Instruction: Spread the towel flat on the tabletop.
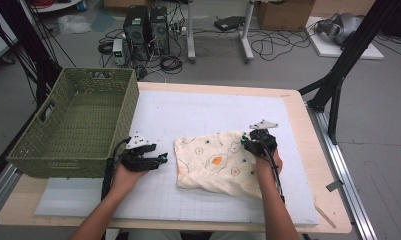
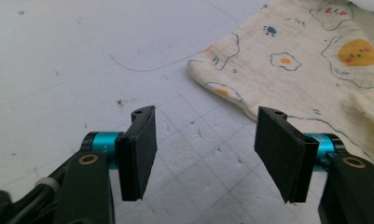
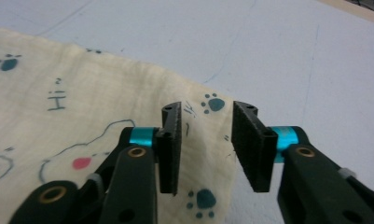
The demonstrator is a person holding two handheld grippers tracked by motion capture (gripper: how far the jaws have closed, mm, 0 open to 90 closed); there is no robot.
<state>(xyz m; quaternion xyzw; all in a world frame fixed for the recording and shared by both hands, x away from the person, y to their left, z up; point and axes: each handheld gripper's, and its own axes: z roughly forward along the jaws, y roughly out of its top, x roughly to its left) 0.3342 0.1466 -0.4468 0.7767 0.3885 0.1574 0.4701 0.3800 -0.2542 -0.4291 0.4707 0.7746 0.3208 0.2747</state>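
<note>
Right gripper (image 1: pixel 249 140) sits at the cloth's (image 1: pixel 215 161) upper right corner in the high view, right of frame centre, with its jaws parted and nothing pinched. In the right gripper view the two black pads (image 3: pixel 171 147) stand apart over the cloth's (image 3: pixel 82 135) edge, which runs between them, a paw print just beyond the gap; whether the pads touch the fabric I cannot tell.

Left gripper (image 1: pixel 160 159) rests on the white mat (image 1: pixel 208 107) just off the cloth's left edge, left of centre in the high view, jaws spread wide and empty. In the left gripper view the cloth (image 2: pixel 306 60) lies ahead and to the right, its near corner beside the right-hand pad (image 2: pixel 282 154), apart from it.

The cloth lies crumpled at mid-frame, its long axis running left to right and tilting down toward the right. The right gripper is the nearer one, already over an edge. The left must travel right to reach its corner. A green basket (image 1: pixel 53 145) stands at the left of the frame, beyond the left gripper.
</note>
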